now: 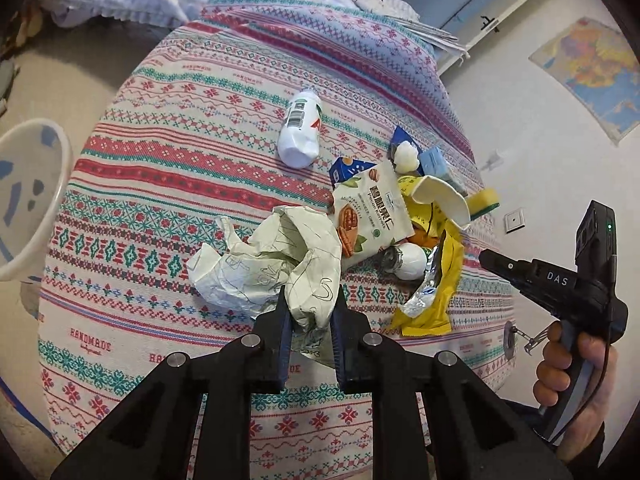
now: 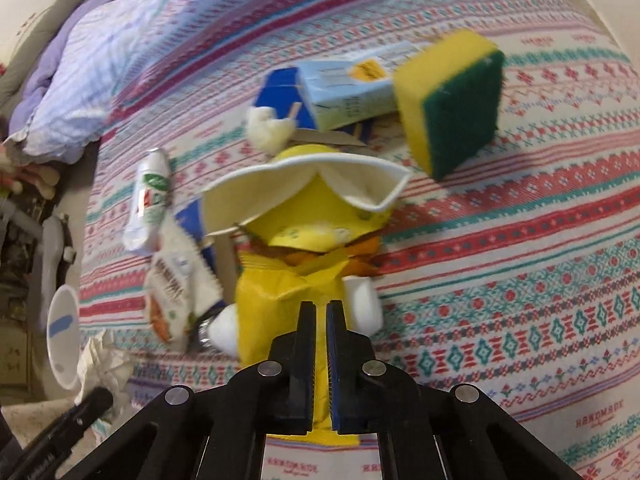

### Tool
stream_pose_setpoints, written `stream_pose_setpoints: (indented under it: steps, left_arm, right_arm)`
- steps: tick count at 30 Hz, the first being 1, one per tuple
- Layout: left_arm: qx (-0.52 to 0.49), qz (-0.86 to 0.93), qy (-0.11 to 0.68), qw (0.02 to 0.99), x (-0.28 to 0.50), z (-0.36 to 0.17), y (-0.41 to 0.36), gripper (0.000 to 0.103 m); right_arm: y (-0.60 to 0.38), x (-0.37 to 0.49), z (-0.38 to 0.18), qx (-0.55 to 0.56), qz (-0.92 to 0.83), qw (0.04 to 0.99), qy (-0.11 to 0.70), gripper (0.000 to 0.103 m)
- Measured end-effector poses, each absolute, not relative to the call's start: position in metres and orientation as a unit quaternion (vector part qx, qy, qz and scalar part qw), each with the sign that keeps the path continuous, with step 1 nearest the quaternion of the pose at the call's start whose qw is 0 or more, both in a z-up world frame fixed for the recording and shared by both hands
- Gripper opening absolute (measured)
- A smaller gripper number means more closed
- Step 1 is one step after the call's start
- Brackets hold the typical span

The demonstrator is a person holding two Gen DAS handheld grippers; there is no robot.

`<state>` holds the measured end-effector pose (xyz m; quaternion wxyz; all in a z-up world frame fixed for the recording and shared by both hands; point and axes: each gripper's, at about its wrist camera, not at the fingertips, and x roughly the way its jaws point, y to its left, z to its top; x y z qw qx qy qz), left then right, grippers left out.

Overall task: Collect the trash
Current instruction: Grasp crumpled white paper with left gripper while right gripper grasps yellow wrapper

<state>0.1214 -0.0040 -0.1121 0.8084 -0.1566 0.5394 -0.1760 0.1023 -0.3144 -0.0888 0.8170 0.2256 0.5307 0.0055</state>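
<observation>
Black linkage arms fill the bottom of both wrist views. Between them, the left claw (image 1: 310, 304) pinches the near edge of a crumpled sheet of paper (image 1: 264, 264) scribbled with pen lines; the rest of the sheet bunches up just beyond the fingertips on the patterned bedspread (image 1: 160, 184).

The right claw (image 2: 321, 308) is pressed almost together on the lower end of a yellow wrapper (image 2: 276, 300), which runs from between the pads up into the heap of trash. A flattened paper cup (image 2: 304, 188) lies across the wrapper's far end. Just past it lie a pale blue carton (image 2: 348, 92) and a yellow-and-green sponge (image 2: 452, 104), which looks blurred and tilted. A white ball-like lump (image 2: 362, 304) touches the wrapper on the right.

In the left view, a pecan snack packet (image 1: 372, 208) lies between the paper and the yellow wrapper (image 1: 432, 296), overlapping both. A white plastic bottle (image 1: 300, 128) lies on its side well beyond the heap, apart from it. A white bin (image 1: 44, 200) stands off the bed's left edge. A hand (image 1: 572, 364) grips the right tool's handle at the right.
</observation>
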Motion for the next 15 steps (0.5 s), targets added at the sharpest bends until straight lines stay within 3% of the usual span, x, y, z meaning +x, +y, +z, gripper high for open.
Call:
stream_pose_setpoints:
  steps: [6, 7, 8, 10, 15]
  left_arm:
    - [-0.166, -0.171, 0.543, 0.805, 0.122, -0.116, 0.002, 0.018]
    - [-0.168, -0.171, 0.543, 0.805, 0.121, -0.116, 0.002, 0.018]
    - [-0.169, -0.173, 0.542, 0.805, 0.121, -0.115, 0.002, 0.018]
    - [-0.164, -0.173, 0.539, 0.808, 0.120, -0.114, 0.001, 0.018]
    - [-0.168, -0.172, 0.535, 0.810, 0.118, -0.111, 0.009, 0.018]
  right_arm:
    - [-0.303, 0.097, -0.081, 0.204, 0.015, 0.830, 0.519, 0.004]
    - [-0.303, 0.096, -0.084, 0.198, 0.009, 0.829, 0.523, 0.013]
    - [-0.302, 0.095, -0.090, 0.191, -0.001, 0.826, 0.531, 0.043]
    - [-0.302, 0.093, -0.103, 0.205, -0.006, 0.818, 0.538, 0.089]
    - [-0.298, 0.093, -0.134, 0.220, -0.002, 0.801, 0.557, 0.088]
